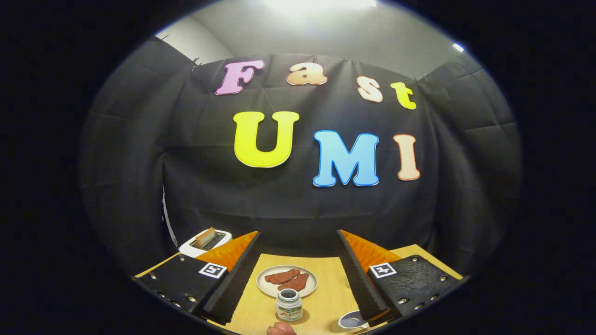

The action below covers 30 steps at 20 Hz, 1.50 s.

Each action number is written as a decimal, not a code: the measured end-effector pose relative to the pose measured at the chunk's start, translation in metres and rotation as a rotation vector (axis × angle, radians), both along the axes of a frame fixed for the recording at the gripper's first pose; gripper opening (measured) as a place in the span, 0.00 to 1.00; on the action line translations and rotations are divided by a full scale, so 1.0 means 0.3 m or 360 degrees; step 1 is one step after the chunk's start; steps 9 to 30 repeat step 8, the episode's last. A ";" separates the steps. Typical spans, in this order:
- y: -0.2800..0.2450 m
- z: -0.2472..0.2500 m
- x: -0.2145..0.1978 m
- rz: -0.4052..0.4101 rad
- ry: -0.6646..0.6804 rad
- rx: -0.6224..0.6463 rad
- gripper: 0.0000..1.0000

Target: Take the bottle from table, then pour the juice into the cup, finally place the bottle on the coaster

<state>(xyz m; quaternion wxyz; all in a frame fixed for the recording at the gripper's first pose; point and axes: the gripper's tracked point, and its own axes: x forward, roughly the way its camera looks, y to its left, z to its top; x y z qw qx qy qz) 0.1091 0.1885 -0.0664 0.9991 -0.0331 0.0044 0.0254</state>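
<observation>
**Bottle on its coaster, fingers spread**

We saw the bottle [288, 304] standing upright on the coaster [301, 319], between the fingers of the hand-held gripper [298, 272], which were released and touched nothing. At its 12 o'clock sat a plate [265, 287] on the wooden surface [326, 274]; at 4 o'clock the cup [351, 320]; at 10 o'clock, farther off, a toaster [209, 242].

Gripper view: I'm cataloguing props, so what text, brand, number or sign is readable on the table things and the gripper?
Bottle label: coloured print, too blurred to read.
Gripper, open with the bottle between its fingers: square black-and-white markers, patterns, no words.
Plate, toaster: no text seen.
</observation>
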 end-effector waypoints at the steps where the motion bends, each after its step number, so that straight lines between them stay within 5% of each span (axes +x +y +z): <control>1: -0.013 0.050 -0.016 0.0007 -0.0015 0.0006 0.96; 8: -0.170 0.297 -0.062 0.0071 -0.0055 0.0078 0.96; 30: -0.170 0.297 -0.062 0.0071 -0.0055 0.0078 0.96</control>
